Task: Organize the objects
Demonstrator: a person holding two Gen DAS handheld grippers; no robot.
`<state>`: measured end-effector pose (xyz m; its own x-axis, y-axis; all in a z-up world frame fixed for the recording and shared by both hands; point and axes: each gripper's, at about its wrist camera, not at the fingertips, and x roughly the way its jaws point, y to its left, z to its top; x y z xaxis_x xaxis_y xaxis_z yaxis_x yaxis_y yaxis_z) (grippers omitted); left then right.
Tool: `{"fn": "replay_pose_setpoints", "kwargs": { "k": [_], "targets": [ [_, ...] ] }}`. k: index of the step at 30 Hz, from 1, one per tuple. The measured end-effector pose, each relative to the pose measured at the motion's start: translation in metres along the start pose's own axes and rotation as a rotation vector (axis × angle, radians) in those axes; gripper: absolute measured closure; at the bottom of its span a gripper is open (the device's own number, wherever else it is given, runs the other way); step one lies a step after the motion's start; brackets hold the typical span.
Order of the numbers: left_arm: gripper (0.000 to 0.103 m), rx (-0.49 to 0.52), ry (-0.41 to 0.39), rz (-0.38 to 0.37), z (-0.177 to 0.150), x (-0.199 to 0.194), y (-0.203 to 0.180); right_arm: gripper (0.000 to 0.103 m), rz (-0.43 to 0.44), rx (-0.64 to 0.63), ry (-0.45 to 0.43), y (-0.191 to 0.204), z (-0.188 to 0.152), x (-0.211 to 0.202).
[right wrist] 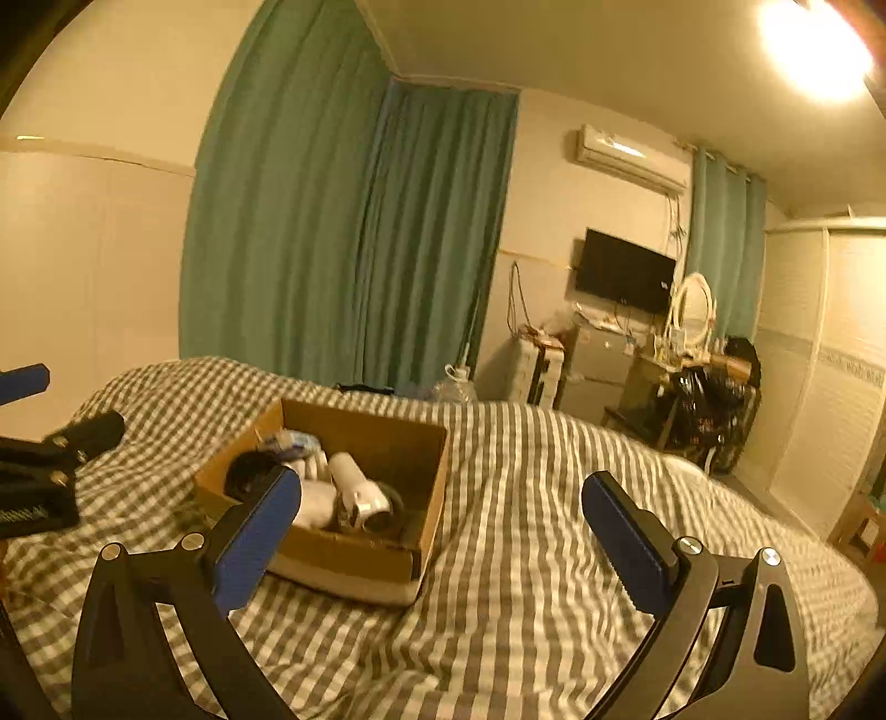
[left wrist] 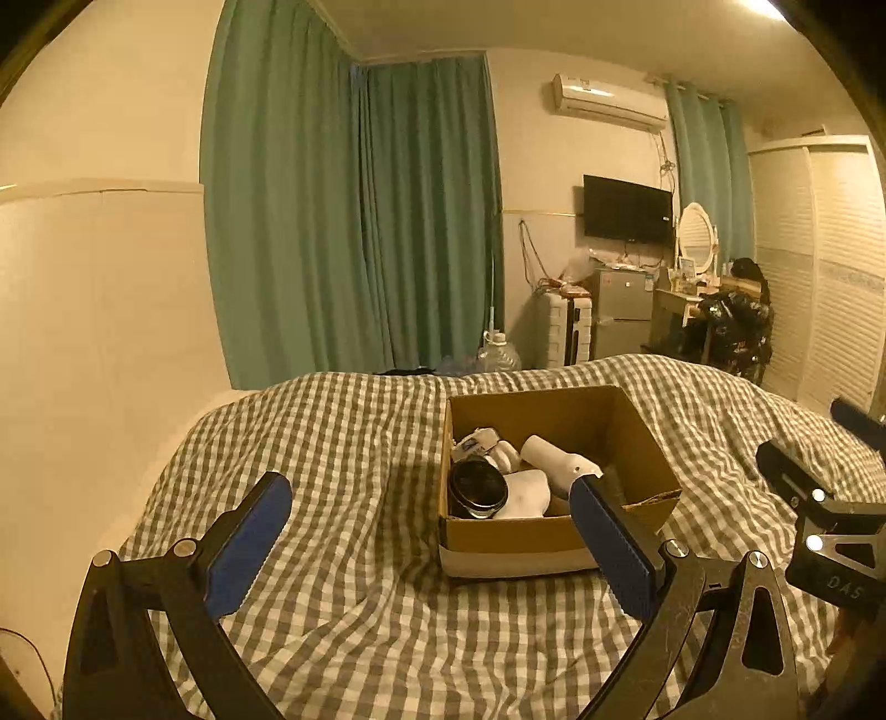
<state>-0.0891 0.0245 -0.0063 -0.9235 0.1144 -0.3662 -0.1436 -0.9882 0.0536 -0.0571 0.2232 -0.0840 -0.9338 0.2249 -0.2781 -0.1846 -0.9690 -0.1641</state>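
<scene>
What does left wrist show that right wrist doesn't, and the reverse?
Left wrist only: the dark round tin seen clearly near the box's front left corner, the right gripper at the frame's right edge, and its own open left gripper.

Right wrist only: the ceiling light, more checked cover right of the box, and the left gripper's body at the frame's left edge.

Both: the cardboard box on the bed holding the white bottle, green curtains, TV, air conditioner.
</scene>
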Motion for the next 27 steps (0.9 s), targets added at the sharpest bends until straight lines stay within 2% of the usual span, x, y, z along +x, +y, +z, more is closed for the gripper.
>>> {"fn": "replay_pose_setpoints", "kwargs": {
  "k": [7,18,27],
  "targets": [
    [0.0,-0.015,-0.003,0.004,0.004,0.001,-0.001,0.001,0.029,0.117,0.017,-0.017,-0.009,0.006],
    [0.0,-0.024,0.026,0.006,-0.003,0.005,-0.004,0.001,0.035,0.13,0.037,-0.015,-0.013,0.007],
    [0.0,-0.036,0.013,-0.001,-0.004,0.002,-0.003,0.001,0.047,0.127,0.057,-0.011,-0.017,0.009]
  ]
}}
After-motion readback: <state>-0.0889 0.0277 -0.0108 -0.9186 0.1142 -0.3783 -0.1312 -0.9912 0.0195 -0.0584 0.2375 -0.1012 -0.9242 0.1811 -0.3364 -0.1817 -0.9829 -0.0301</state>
